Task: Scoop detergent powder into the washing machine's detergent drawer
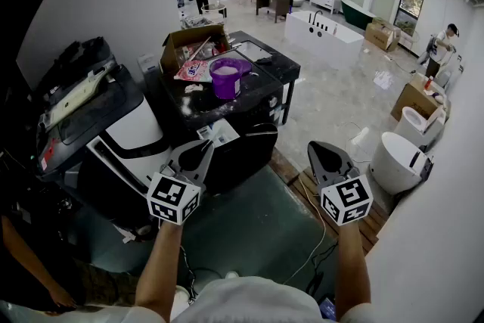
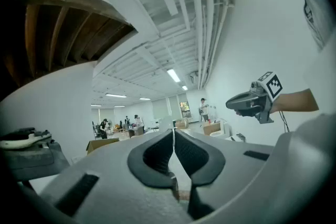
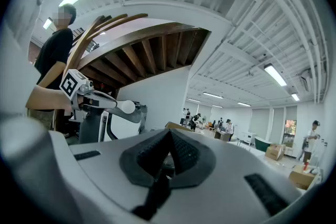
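Observation:
The washing machine [image 1: 125,134], black on top with a white front, stands at the left of the head view. On the black table [image 1: 261,91] behind it sit a purple tub [image 1: 225,78] of white powder and a pink detergent bag [image 1: 193,70]. My left gripper [image 1: 203,149] is held up in the air before the machine, shut and empty. My right gripper [image 1: 318,150] is level with it to the right, also shut and empty. In each gripper view the jaws meet at the tip, left gripper [image 2: 172,132], right gripper [image 3: 169,135]. No scoop shows.
An open cardboard box [image 1: 187,39] stands at the back of the table. A wooden pallet [image 1: 304,189] and a white cable [image 1: 321,227] lie on the floor under my right arm. White toilets [image 1: 399,156] line the right wall. A bathtub [image 1: 324,32] and people are far back.

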Motion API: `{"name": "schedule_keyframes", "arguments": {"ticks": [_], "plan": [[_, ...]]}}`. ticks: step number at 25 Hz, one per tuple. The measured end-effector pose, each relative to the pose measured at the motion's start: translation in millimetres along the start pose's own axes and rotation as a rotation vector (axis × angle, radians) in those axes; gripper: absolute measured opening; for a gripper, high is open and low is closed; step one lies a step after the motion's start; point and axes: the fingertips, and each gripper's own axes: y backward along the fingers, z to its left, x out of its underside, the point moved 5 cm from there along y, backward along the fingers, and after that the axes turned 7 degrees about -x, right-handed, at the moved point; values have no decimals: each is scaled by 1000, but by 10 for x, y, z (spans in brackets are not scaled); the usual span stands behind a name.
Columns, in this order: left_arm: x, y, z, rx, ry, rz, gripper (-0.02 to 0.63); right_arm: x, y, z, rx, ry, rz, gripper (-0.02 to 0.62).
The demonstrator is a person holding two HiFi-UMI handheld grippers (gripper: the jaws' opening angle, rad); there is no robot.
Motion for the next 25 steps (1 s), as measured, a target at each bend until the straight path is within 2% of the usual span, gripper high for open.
{"name": "schedule_keyframes", "arguments": {"ticks": [3,5,12,18,22,25], "plan": [[1,-18,-112,13,-58,-5,15,35,25,-26,4,1,1,2],[9,-37,-179,10,-68,3,15,54,58,-57,8,2,-5,3],[95,-54,-348,31,26,39,15,154,174,-217,20,-11,-20,5],[275,-128,-375,-15,91,69,15,345,208,-366,0,-42,-4,5],[396,-337,-222,-28,90,74,15,424,-31,-502,1,-54,-17,5],[505,-589,53,-38,107,62,15,442,-397,-605,-13,-44,-33,5]]}}
